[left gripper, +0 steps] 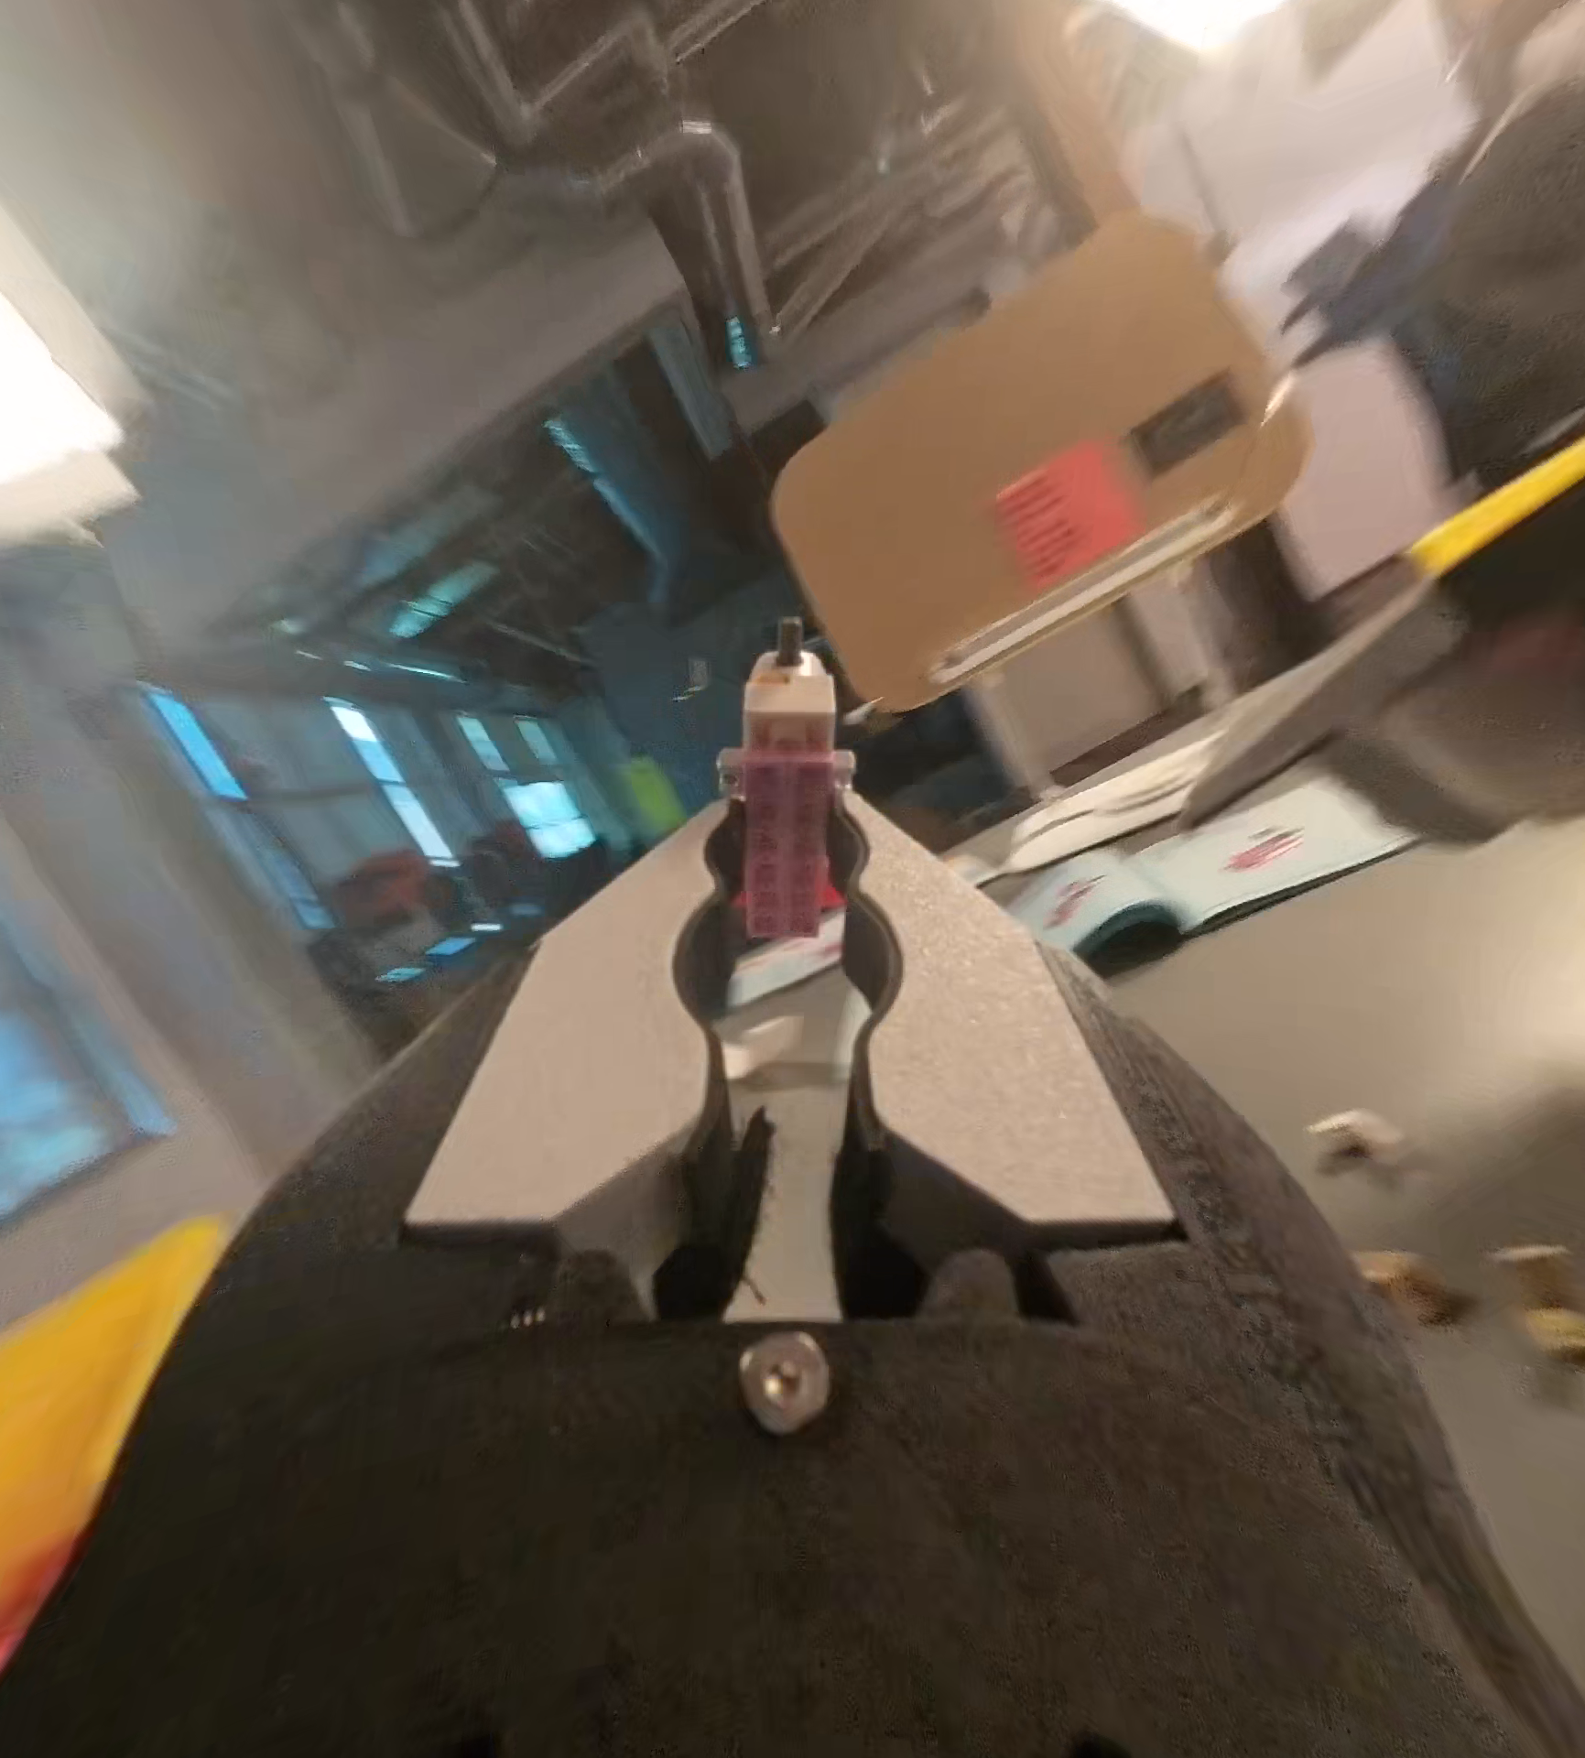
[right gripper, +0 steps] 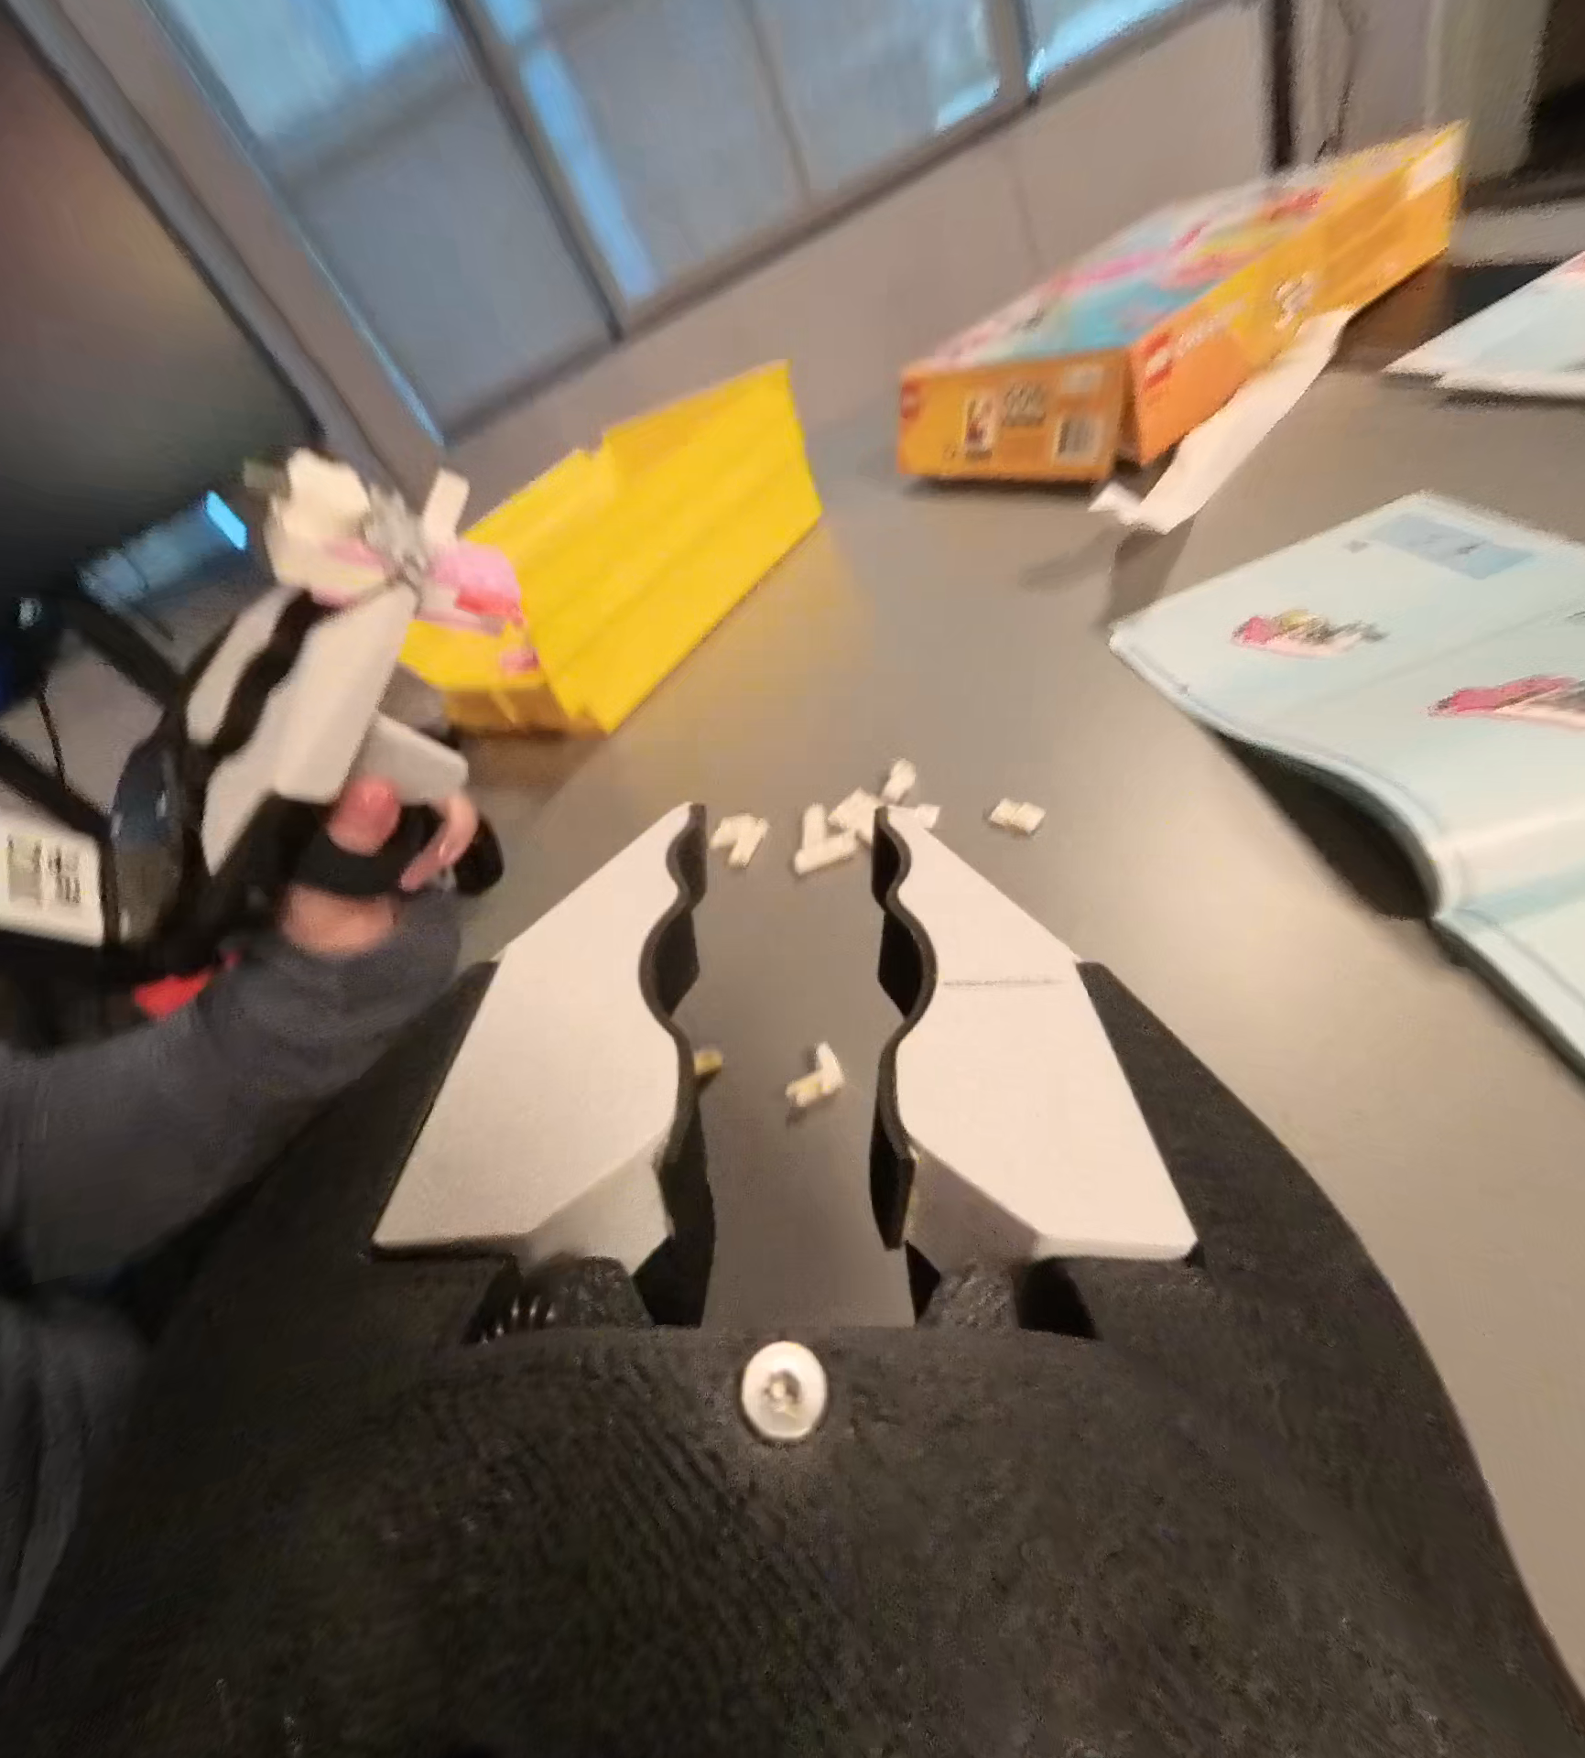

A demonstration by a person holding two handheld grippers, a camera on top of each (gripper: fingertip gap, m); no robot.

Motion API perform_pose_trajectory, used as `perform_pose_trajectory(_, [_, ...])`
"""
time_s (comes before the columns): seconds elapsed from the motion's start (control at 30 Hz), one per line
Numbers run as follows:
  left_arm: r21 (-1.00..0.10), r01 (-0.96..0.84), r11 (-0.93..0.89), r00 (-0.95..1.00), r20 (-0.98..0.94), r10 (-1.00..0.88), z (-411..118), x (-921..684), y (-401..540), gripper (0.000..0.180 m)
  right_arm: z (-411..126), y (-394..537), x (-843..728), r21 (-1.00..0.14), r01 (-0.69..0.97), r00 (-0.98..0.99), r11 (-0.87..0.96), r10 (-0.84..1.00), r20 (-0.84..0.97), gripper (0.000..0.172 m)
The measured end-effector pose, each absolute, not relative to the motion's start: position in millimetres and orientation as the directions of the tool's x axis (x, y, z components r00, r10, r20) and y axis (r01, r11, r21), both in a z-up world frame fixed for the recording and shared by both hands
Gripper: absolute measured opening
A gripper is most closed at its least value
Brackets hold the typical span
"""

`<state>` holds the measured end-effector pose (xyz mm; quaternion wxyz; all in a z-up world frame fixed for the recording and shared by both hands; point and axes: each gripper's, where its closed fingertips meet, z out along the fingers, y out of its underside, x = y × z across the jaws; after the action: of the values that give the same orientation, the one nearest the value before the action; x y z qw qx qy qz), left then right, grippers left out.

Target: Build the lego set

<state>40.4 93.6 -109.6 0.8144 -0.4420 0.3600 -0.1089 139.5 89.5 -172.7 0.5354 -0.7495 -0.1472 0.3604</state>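
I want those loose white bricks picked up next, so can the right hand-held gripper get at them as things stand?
Probably yes. The right hand-held gripper is open and holds nothing, and the white bricks lie on bare table just past its fingertips, nothing between.

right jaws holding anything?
No. The right gripper has its jaws apart, with only bare table and loose white bricks between them.

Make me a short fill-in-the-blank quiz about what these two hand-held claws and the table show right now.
1. The left claw is shut on a small pink and ____ brick assembly.
2. The right claw is ____, with nothing between its fingers.
3. Small white bricks lie scattered on the grey ____.
4. Beyond them sits a bright ____ bin.

Missing words: white; open; table; yellow
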Motion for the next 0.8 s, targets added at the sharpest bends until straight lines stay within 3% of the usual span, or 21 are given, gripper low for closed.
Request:
perform_pose_trajectory(0.07, [-0.876, 0.074, 0.477, 0.627, -0.331, -0.705, -110, 45, 77, 0.015, -187, 80, 131, -0.917, -0.021, 0.692, -0.399, 0.656, -0.301, 0.033])
perform_pose_trajectory(0.17, [-0.922, 0.336, 0.195, 0.412, -0.042, -0.91, -110, 42, 66, 0.015, -210, 71, 130, -0.903, 0.275, 0.72, -0.33, 0.693, -0.034, 0.028])
perform_pose_trajectory(0.27, [-0.857, 0.5, -0.125, 0.127, 0.215, -0.968, -108, 33, 63, 0.016, -227, 60, 127, -0.808, 0.555, 0.631, -0.201, 0.734, 0.25, 0.022])
perform_pose_trajectory(0.33, [-0.809, 0.543, -0.225, 0.037, 0.29, -0.956, -106, 26, 66, 0.015, -236, 58, 129, -0.721, 0.677, 0.571, -0.147, 0.723, 0.389, 0.021])
perform_pose_trajectory(0.57, [-0.788, 0.546, -0.283, -0.03, 0.319, -0.947, -105, 27, 65, 0.015, -251, 50, 123, -0.439, 0.896, 0.254, 0.07, 0.73, 0.634, 0.023])
perform_pose_trajectory(0.7, [-0.789, 0.538, -0.295, -0.041, 0.326, -0.945, -106, 29, 65, 0.015, -256, 53, 125, -0.184, 0.956, -0.064, 0.229, 0.773, 0.631, 0.022])
perform_pose_trajectory(0.8, [-0.781, 0.549, -0.298, -0.04, 0.332, -0.942, -105, 27, 67, 0.015, -259, 55, 121, -0.055, 0.931, -0.27, 0.36, 0.783, 0.56, 0.017])
